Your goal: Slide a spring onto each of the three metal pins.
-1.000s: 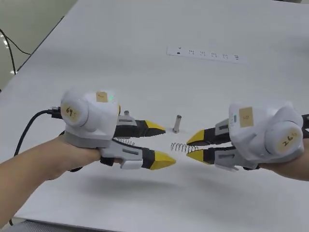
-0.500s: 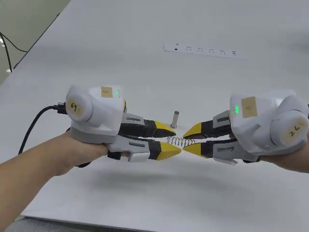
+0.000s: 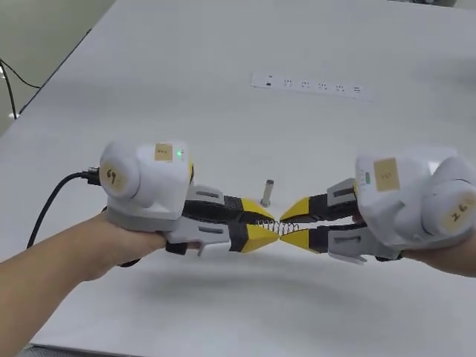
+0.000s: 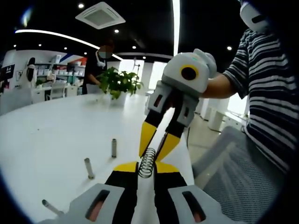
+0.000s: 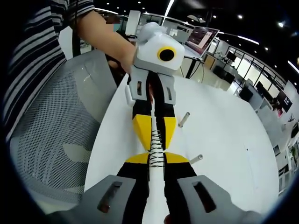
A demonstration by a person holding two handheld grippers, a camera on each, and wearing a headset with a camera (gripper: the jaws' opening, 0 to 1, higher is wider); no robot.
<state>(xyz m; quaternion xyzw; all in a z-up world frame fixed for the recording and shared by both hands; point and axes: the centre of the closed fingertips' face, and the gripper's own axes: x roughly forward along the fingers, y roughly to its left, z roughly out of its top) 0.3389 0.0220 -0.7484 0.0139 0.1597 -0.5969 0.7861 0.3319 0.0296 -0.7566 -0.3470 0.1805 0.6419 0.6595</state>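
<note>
The desk [image 3: 223,111] is a broad, smooth, matte white surface. The gripper views show an open office around it, with a dark ceiling, strip lights, a square ceiling vent [image 4: 100,15], a leafy plant [image 4: 119,81] and a grey mesh chair [image 5: 56,121].

Paper stickers on both rounded white tool housings carry handwritten marks (too blurred to read).

A thin coiled wire spring [image 3: 277,225] hangs level above the desk. Far left of the spring, a black cable [image 3: 52,204] curves into the left tool's housing. The left tool [image 3: 262,224] has black jaws with yellow wedge tips pressed together on the spring's left end. Just beyond the spring, a short grey metal pin [image 3: 267,192] stands upright on the desk. The left gripper view shows two more pins, one upright and one that looks tilted. Well beyond the spring lies a long white power strip [image 3: 309,84]. At the spring's right end, the right tool [image 3: 291,225] pinches it with matching yellow tips, nose to nose with the left.
</note>
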